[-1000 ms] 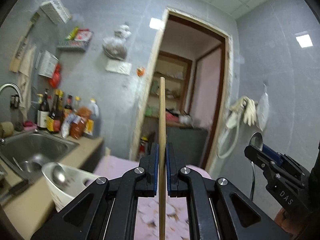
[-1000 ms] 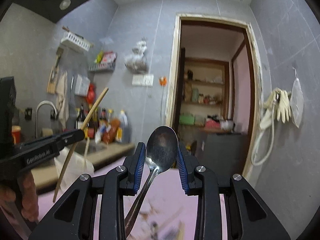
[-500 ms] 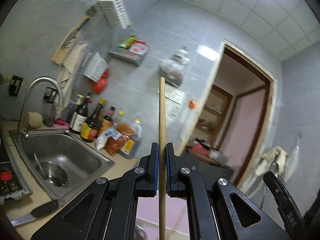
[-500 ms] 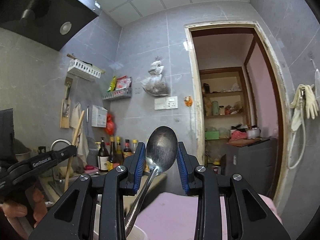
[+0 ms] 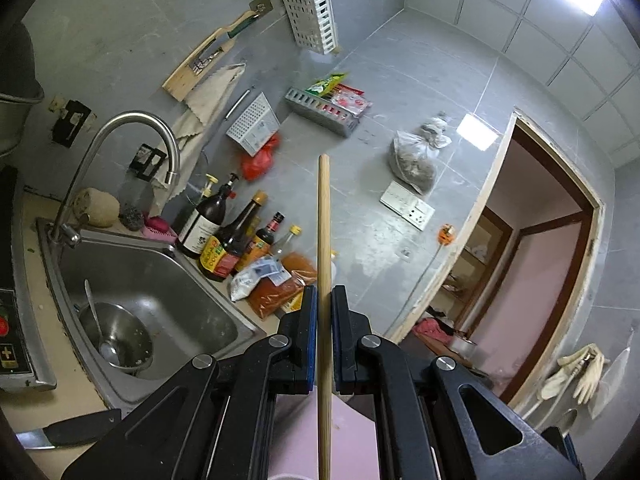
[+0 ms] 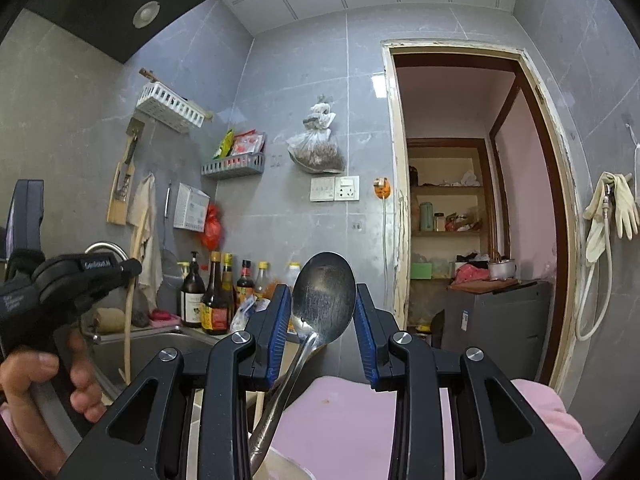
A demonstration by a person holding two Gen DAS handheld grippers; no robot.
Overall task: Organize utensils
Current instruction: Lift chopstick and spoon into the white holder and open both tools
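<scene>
Your left gripper is clamped tight on a chopstick, which stands upright between the pads; its lower end runs off the bottom edge, so you cannot see what it reaches. Your right gripper has the spoon between its fingers with the bowl up, but small gaps show beside the bowl and the contact point on the handle is hidden, so whether it grips firmly cannot be told. The spoon's handle drops out of view toward a white rim that is mostly cut off. In the right view your left hand holds its gripper beside the sink, where a ladle lies in a steel bowl. Sauce bottles stand along the grey tiled wall, a knife lies on the counter, and a pink cloth sits below the doorway. Compared with a second ago, the left camera has tilted up and swung toward the sink; both utensils sit as they did.
</scene>
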